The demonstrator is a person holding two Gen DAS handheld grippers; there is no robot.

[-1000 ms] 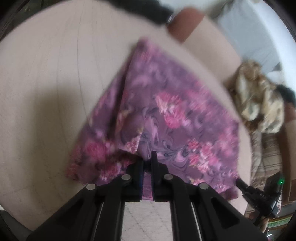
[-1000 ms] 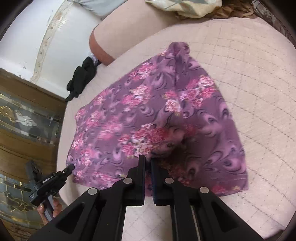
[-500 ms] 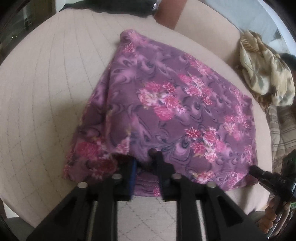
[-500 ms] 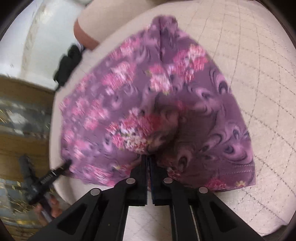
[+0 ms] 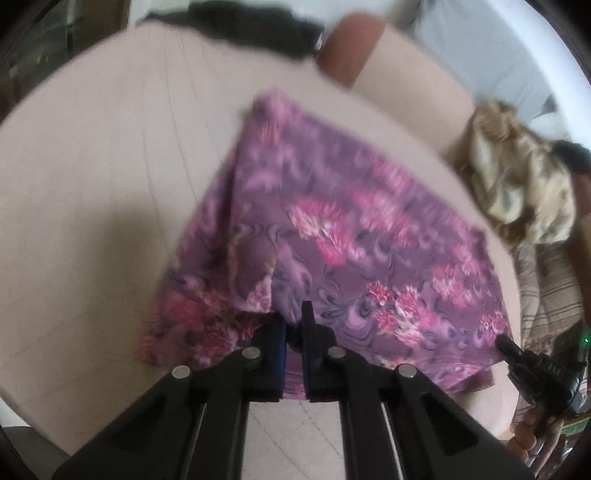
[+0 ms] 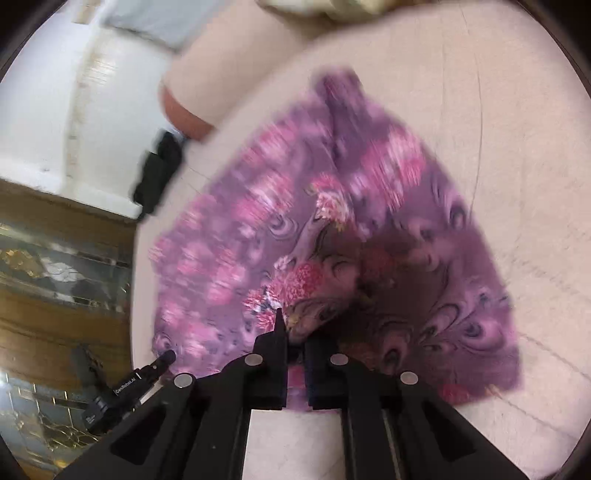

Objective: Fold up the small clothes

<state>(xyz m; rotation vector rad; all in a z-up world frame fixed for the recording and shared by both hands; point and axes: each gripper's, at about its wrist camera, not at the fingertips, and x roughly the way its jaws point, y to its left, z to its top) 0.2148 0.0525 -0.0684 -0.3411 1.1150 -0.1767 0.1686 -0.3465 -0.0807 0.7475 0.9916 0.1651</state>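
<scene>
A purple garment with pink flowers (image 5: pixel 351 240) lies spread on a beige quilted cushion (image 5: pixel 92 221). My left gripper (image 5: pixel 293 325) is shut on the garment's near edge, with a fold of cloth bunched between its fingers. The garment also shows in the right wrist view (image 6: pixel 332 240), where my right gripper (image 6: pixel 295 332) is shut on the near edge at another corner. Each gripper appears at the edge of the other's view: the right one (image 5: pixel 532 365) and the left one (image 6: pixel 125 387). Both views are blurred by motion.
A crumpled beige patterned cloth (image 5: pixel 517 188) lies at the right on the sofa. A black garment (image 5: pixel 251 26) lies at the cushion's far edge. A beige bolster (image 6: pixel 236 70) and a wooden cabinet with glass (image 6: pixel 55 277) stand beyond the cushion.
Both grippers stay shut on the garment's near edge and have shifted with it; the cloth sits a little differently in both views and is more blurred now.
</scene>
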